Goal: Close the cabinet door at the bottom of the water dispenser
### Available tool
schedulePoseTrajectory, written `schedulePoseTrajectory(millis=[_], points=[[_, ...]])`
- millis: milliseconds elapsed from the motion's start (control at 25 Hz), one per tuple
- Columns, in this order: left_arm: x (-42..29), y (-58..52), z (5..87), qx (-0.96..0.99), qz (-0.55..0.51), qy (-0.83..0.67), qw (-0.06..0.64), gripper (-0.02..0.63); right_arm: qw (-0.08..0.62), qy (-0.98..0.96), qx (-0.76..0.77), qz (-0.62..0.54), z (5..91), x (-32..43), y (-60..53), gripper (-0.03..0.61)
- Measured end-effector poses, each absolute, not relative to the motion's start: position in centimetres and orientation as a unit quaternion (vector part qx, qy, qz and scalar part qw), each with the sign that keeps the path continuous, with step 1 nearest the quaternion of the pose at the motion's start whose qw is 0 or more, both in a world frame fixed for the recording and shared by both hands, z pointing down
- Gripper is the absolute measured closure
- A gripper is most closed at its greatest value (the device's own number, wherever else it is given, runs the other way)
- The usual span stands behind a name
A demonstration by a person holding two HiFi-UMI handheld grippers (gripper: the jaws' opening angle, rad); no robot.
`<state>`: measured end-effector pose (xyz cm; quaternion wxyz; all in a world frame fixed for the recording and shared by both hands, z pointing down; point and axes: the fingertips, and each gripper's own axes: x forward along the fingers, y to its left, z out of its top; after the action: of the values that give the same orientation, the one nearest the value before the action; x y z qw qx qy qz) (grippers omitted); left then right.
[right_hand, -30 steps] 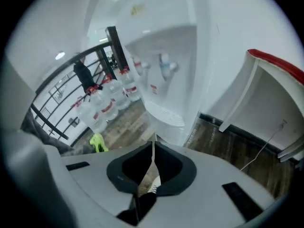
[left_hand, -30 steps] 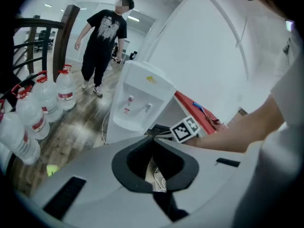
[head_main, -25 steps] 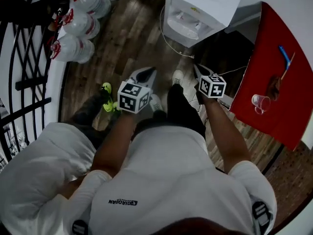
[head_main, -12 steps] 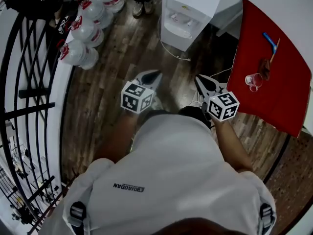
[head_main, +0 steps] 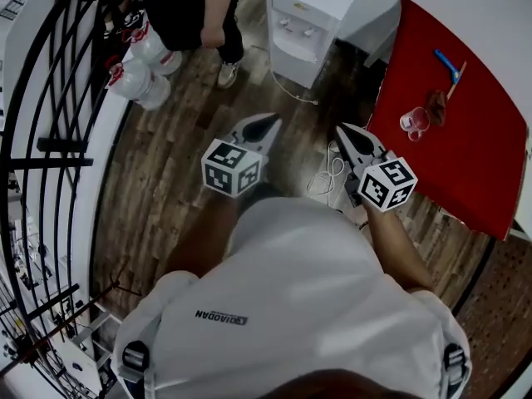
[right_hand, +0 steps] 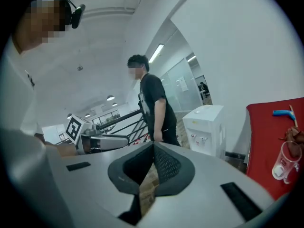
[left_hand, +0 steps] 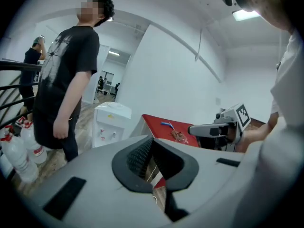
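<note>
The white water dispenser (head_main: 306, 17) stands on the wood floor at the far end, well away from both grippers. Its lower front reads as a flat white panel. It also shows in the left gripper view (left_hand: 110, 123) and the right gripper view (right_hand: 205, 127). My left gripper (head_main: 268, 123) and right gripper (head_main: 342, 130) are held side by side in the air and point toward the dispenser. Both have their jaws together with nothing between them. The left gripper (left_hand: 152, 139) shows touching pads. The right gripper (right_hand: 153, 144) does too.
A person in black (head_main: 195, 7) stands just left of the dispenser. Large water bottles (head_main: 141, 61) lie by a black railing (head_main: 50, 144) on the left. A red table (head_main: 465, 131) on the right bears a clear cup (head_main: 413, 121) and a blue tool (head_main: 447, 63). A white cable (head_main: 328, 173) lies on the floor.
Both grippers have risen and the view has pulled back from the dispenser. A person in black has come into view beside it. The grippers stay shut and empty.
</note>
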<state>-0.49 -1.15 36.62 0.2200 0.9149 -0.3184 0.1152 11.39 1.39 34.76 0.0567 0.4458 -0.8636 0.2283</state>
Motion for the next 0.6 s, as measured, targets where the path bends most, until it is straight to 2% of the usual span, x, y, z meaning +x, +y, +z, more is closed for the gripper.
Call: schedulePoseTrajectory(millis=[280, 600], points=[[3.3, 6.2, 34.9, 0.913, 0.098, -0.338, 0.208, 0.617, 0.023, -0.86, 0.457, 0.225, 33.2, 16.4, 8.6, 0.555], [5.2, 12.2, 33.1, 0.915, 0.089, -0.347, 0.185, 0.617, 0.013, -0.867, 0.457, 0.201, 32.1, 18.7, 14.3, 0.555]])
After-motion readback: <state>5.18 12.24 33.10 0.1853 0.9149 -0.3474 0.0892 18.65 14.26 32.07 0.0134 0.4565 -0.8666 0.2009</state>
